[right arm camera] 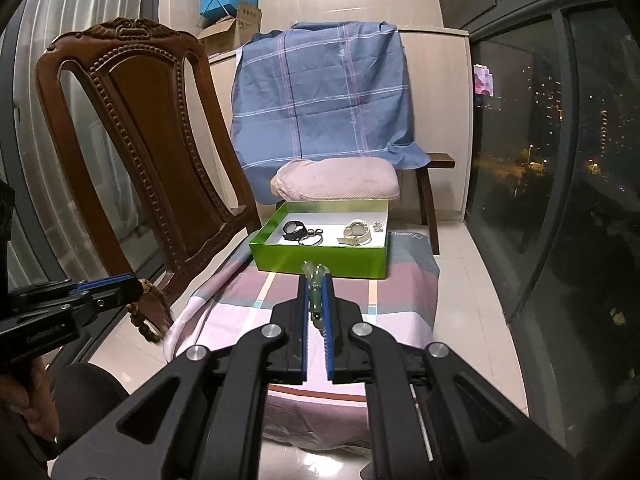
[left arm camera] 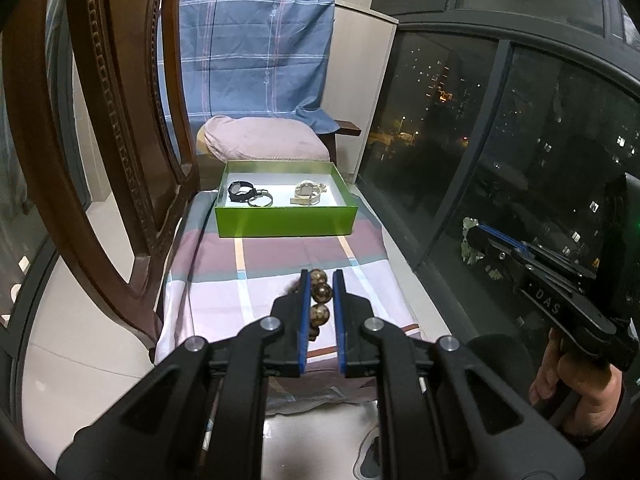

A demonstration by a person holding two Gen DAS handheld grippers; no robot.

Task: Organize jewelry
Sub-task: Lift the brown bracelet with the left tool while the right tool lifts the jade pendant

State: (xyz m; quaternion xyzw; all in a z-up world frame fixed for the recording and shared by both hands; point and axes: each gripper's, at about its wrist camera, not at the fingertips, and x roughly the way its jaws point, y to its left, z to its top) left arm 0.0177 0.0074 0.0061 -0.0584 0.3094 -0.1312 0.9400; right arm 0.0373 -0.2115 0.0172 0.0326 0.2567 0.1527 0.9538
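- The left gripper (left arm camera: 322, 280) has its fingers (left arm camera: 303, 300) clenched on a brown bead bracelet (left arm camera: 321, 292), held in the air above a striped cloth (left arm camera: 224, 272) that covers a low surface.
- The right gripper (right arm camera: 316, 286) grasps a pale green bracelet (right arm camera: 313, 280) the same way.
- A green box (left arm camera: 286, 222) sits at the far end of the cloth, well apart from both grippers, already holding a black watch (left arm camera: 239, 191), rings and a cream watch (left arm camera: 306, 194).
- Judged step: carrying both bracelets to the box.
- Next, each must travel forward over the near wall, lower onto bare white floor inside, then let go.
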